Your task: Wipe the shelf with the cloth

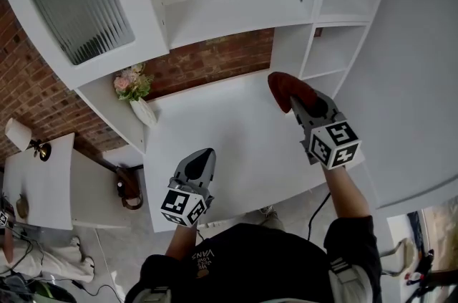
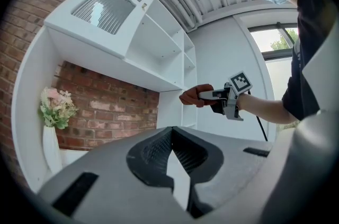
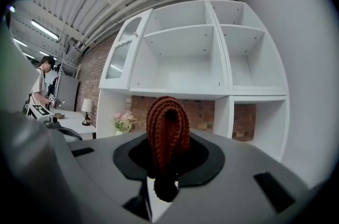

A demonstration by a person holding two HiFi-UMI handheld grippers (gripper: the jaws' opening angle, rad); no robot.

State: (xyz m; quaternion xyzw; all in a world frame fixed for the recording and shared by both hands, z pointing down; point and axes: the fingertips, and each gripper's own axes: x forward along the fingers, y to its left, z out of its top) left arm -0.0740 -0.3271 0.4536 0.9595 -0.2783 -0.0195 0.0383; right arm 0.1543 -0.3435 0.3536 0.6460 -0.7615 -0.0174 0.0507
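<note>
**White shelf unit, red cloth gripped on the right**

White boards of a shelf unit stand against a brick wall (image 1: 215,58), and a vase (image 1: 143,110) sits at the left end of the wide shelf (image 1: 236,137). The vase holds pink flowers (image 1: 131,83) with green leaves.

Well right of the vase, the right gripper (image 1: 295,102) has its fingers clamped on a folded dark red cloth (image 1: 283,88), close to an upright divider (image 1: 290,51). The left gripper (image 1: 205,155) hangs over the shelf's front part, right of the vase and nearer the person. Its fingers are pressed together at the tips with nothing between them.

From above, it is not plain whether the cloth touches the shelf. The left gripper view settles it: the cloth (image 2: 192,97) is raised off the surface, level with the vase's (image 2: 50,146) blooms. The right gripper view alone shows the knit ribs of the cloth (image 3: 167,127) between its pads, and a person (image 3: 41,85) standing far left of the vase (image 3: 123,123). A lamp (image 1: 39,149) on a table (image 1: 43,187) left of the vase shows from above, as does a ribbed glass door (image 1: 82,4).
</note>
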